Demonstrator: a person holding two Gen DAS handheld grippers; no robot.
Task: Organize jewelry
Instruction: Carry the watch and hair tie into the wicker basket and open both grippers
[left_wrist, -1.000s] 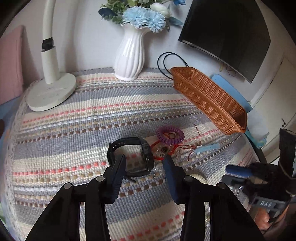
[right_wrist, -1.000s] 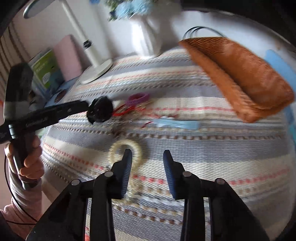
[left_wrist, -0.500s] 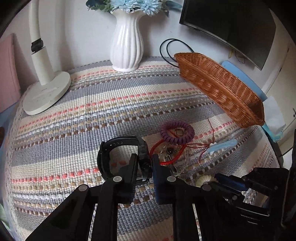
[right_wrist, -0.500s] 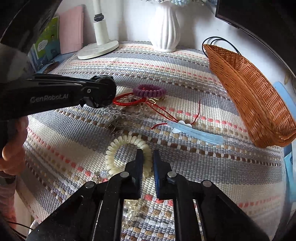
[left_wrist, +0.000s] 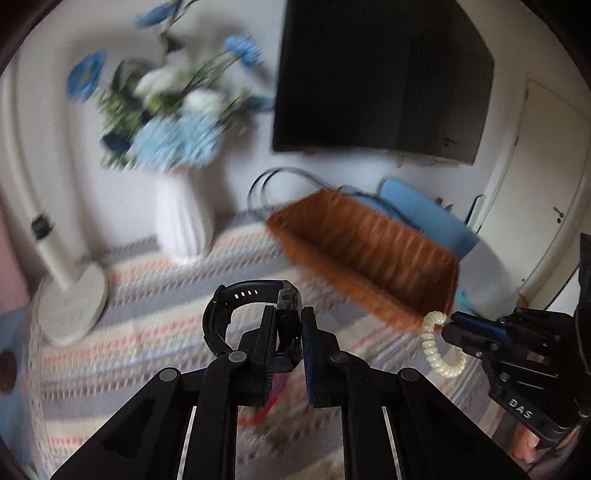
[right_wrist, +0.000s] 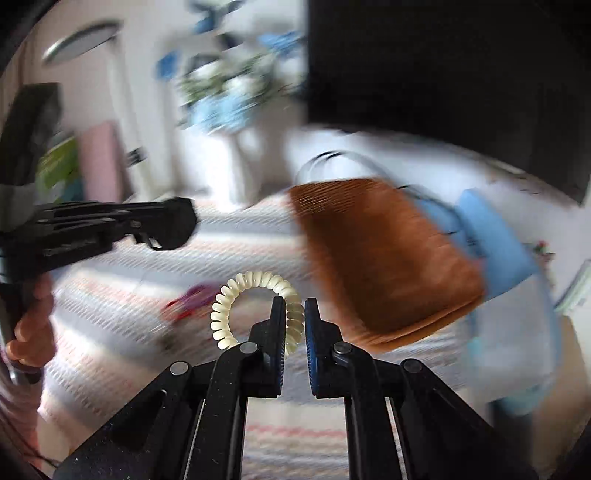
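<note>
Over a table draped in a striped woven cloth (left_wrist: 155, 280), both views are blurred, so fine detail cannot be read. At the back of the cloth stand a white vase (left_wrist: 183, 218) of blue and white flowers and a white lamp base (left_wrist: 70, 306); a dark screen (left_wrist: 380, 77) hangs on the pale wall behind. A brown wicker basket (left_wrist: 365, 258) sits on the right side of the cloth, with a blue pad (left_wrist: 424, 218) behind it. The left gripper (left_wrist: 289, 325) is clamped on a black watch (left_wrist: 240, 306), held clear above the cloth, its strap looping to the left of the fingers. The right gripper (right_wrist: 294, 314) grips a cream spiral bracelet (right_wrist: 255, 291), likewise raised, near the basket's front corner. Only the left view shows a red cord (left_wrist: 258, 413) lying on the cloth below the fingers. Only the right view shows a purple coil (right_wrist: 197, 293) on the cloth, the lamp head (right_wrist: 79, 40), and the person's hand (right_wrist: 31, 325) holding the left tool.
</note>
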